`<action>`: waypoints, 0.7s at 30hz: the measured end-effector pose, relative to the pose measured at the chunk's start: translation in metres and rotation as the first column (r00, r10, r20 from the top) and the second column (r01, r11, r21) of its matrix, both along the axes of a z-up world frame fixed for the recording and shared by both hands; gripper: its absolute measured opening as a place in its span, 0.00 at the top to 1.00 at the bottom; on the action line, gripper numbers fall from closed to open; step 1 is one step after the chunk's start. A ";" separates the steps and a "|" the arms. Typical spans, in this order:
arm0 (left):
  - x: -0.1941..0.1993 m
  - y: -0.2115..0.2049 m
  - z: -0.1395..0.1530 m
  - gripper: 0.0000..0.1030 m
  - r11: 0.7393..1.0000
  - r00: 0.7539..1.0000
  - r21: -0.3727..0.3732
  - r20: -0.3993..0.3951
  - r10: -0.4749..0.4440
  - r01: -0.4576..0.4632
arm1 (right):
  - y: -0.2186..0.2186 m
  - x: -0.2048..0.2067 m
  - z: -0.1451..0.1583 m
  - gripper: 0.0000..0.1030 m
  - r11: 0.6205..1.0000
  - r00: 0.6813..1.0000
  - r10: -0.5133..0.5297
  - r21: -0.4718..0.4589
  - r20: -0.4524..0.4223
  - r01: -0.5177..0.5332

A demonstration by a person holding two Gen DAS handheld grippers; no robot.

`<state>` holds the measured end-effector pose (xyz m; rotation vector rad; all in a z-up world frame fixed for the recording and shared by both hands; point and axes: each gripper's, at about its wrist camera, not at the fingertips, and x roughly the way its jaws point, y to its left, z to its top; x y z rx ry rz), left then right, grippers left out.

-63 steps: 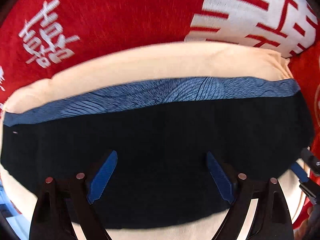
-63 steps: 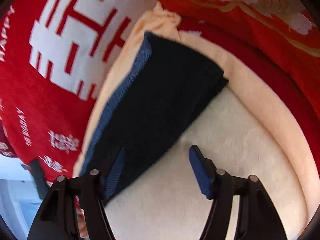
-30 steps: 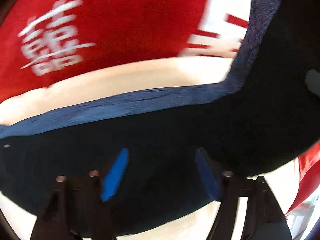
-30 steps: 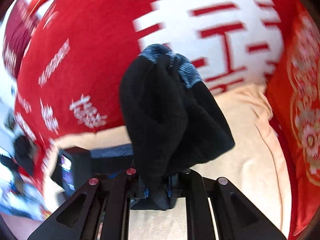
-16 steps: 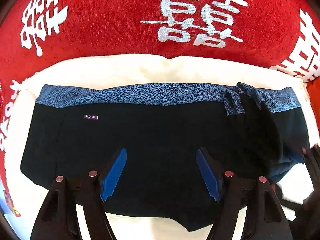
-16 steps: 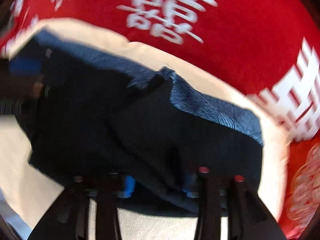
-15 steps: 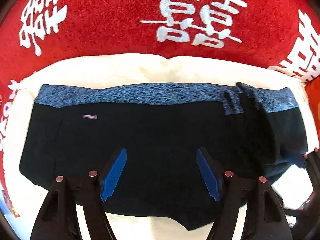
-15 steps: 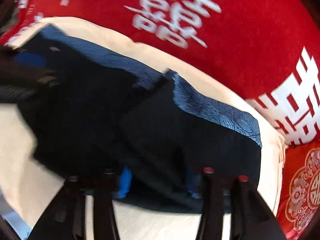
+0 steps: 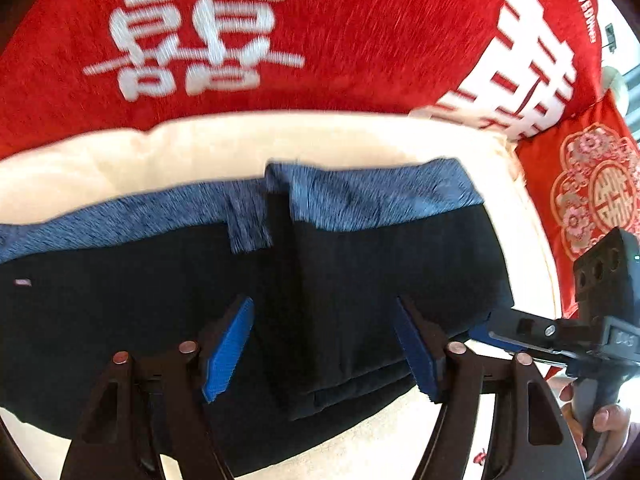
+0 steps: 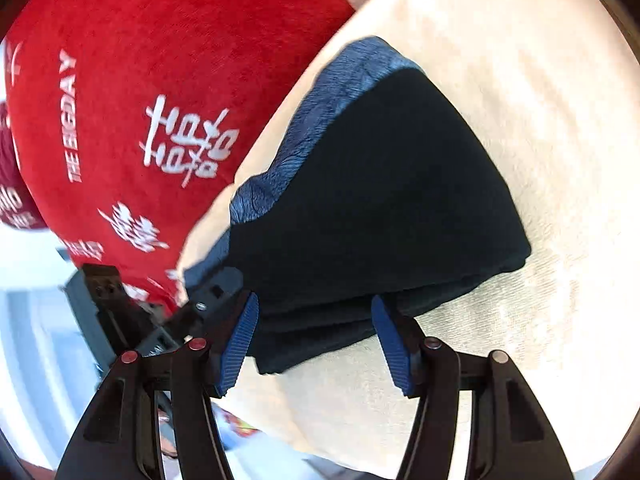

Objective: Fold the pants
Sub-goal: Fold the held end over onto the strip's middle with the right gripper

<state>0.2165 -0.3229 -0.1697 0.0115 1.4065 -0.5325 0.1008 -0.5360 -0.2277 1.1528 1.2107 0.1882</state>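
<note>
Black pants with a blue patterned waistband point(image 9: 360, 264) lay on the cream cushion point(image 9: 200, 148), right end folded over the middle. Left gripper point(image 9: 324, 344) hovered above them, jaws closing, gripping nothing. Right gripper point(image 10: 316, 340) sat half open at the folded edge, holding nothing.

Cream towel point(image 9: 200, 152) spread flat over red blanket point(image 9: 360, 40) with white characters; red floral-patterned cloth point(image 9: 580, 184) just beside towel.
</note>
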 end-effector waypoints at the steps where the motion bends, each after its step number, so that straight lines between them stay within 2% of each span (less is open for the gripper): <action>1: 0.000 -0.001 -0.006 0.58 1.000 1.000 0.003 -0.023 -0.004 0.004 | 0.000 0.001 -0.004 0.41 0.999 1.000 -0.024 0.023 0.004 0.023; 3: 0.006 -0.005 -0.024 0.62 1.000 0.997 0.012 -0.075 0.007 -0.006 | 0.000 0.002 -0.022 0.48 0.989 0.994 -0.099 0.103 -0.038 0.103; 5: 0.004 -0.006 -0.023 0.71 1.000 0.998 0.021 -0.054 0.008 -0.007 | -0.002 0.001 -0.041 0.95 0.973 0.980 -0.157 0.151 -0.122 0.174; 7: -0.001 -0.005 -0.011 0.74 0.999 0.999 0.037 -0.032 0.006 -0.005 | -0.003 -0.001 -0.040 0.95 0.967 0.980 -0.162 0.177 -0.118 0.182; 9: -0.015 0.002 0.002 0.74 0.999 1.000 0.033 -0.004 -0.005 0.005 | 0.006 -0.003 -0.012 0.95 0.986 0.997 -0.069 0.150 -0.019 0.071; 11: -0.030 0.006 -0.004 0.74 0.997 1.000 0.073 0.020 -0.005 0.003 | 0.015 -0.006 -0.003 0.95 0.994 1.000 0.001 0.108 -0.012 0.000; 13: -0.032 0.011 -0.019 0.74 0.996 0.999 0.075 0.030 0.037 -0.039 | 0.024 -0.006 -0.016 0.95 0.996 0.998 0.021 0.089 -0.055 -0.016; 15: -0.032 0.013 -0.019 0.74 0.994 0.995 0.071 0.064 0.079 -0.083 | 0.030 -0.001 -0.040 0.96 0.998 0.994 0.040 0.044 -0.100 -0.036; 17: -0.034 0.012 -0.012 0.73 0.991 0.992 0.089 0.086 0.089 -0.097 | 0.028 0.003 -0.043 0.97 0.996 0.995 0.055 0.069 -0.089 -0.049; 19: -0.038 0.012 -0.003 0.73 0.989 0.990 0.111 0.109 0.085 -0.097 | 0.031 0.006 -0.030 0.90 0.989 0.987 0.145 0.043 -0.070 -0.142; 21: -0.039 0.012 0.006 0.73 0.988 0.989 0.129 0.128 0.069 -0.086 | 0.035 0.003 -0.007 0.68 0.962 0.963 0.262 -0.057 -0.066 -0.266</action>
